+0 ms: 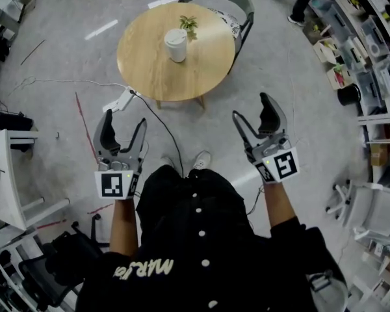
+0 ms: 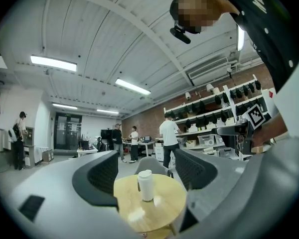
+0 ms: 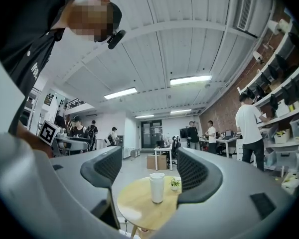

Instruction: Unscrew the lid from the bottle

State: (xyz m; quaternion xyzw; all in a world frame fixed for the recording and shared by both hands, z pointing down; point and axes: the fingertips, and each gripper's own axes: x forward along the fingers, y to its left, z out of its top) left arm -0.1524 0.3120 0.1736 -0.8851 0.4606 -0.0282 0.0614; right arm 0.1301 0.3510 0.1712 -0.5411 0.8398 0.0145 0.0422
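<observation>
Head view, looking steeply down: I stood a little back from a round wooden table (image 1: 143, 70). A white bottle (image 1: 176, 45) stood upright near the table's middle, its lid on top, with a small potted plant (image 1: 188, 23) just beyond it. I held the left gripper (image 1: 123, 119) and the right gripper (image 1: 251, 107) out in front of me, both pointing level toward the table. Each had its jaws spread wide with nothing between them. In both gripper views the bottle showed framed in the gap between the jaws, but far off, not within them. The bottle lay straight ahead and lower, well apart from both grippers and roughly midway between their lines. Neither hand looked clearly nearer. Its long axis ran vertical, so I judged that one gripper would need to reach forward to take the body from the side, while the other came to the lid above it.
</observation>
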